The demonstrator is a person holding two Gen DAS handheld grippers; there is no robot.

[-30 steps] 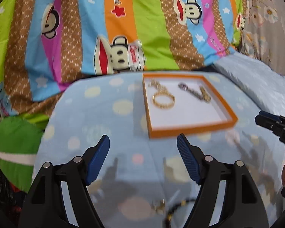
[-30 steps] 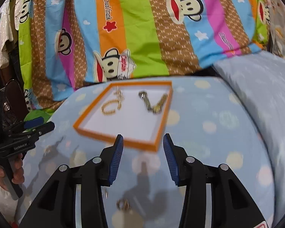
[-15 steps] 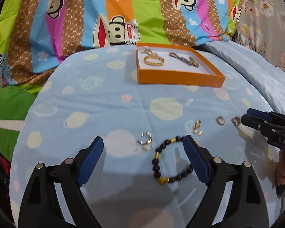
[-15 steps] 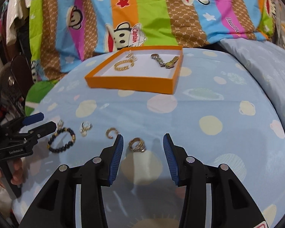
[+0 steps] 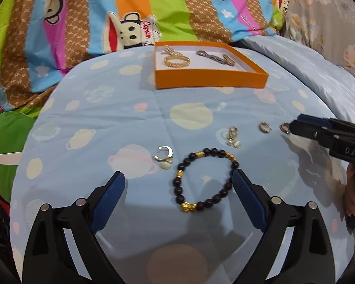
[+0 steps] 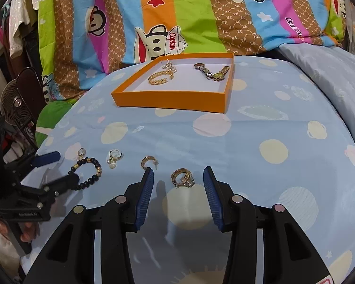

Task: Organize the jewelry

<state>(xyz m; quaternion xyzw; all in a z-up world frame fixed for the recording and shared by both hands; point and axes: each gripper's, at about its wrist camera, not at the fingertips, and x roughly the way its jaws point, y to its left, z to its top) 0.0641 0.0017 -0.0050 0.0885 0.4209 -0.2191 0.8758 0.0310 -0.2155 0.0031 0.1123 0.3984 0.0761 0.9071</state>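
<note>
Left tongs (image 5: 178,187) gape wide, empty, straddling the bead bracelet (image 5: 206,181): light, floppy, beads slick; pinch across one strand. Right tongs (image 6: 178,181) half-open, empty, around the gold ring (image 6: 182,177): small, hard, likely slippery.

I'm working in someone's bedroom at home: the surface under me is a bed or cushion covered in a pale blue sheet (image 6: 248,130) printed with planets and dots, backed by a striped cartoon-monkey duvet (image 6: 177,11). Off to my left I can see clothes hanging (image 6: 19,30) and a small desk fan (image 6: 15,105), and a floral fabric (image 5: 319,11) at the far right, all plainly domestic.
</note>
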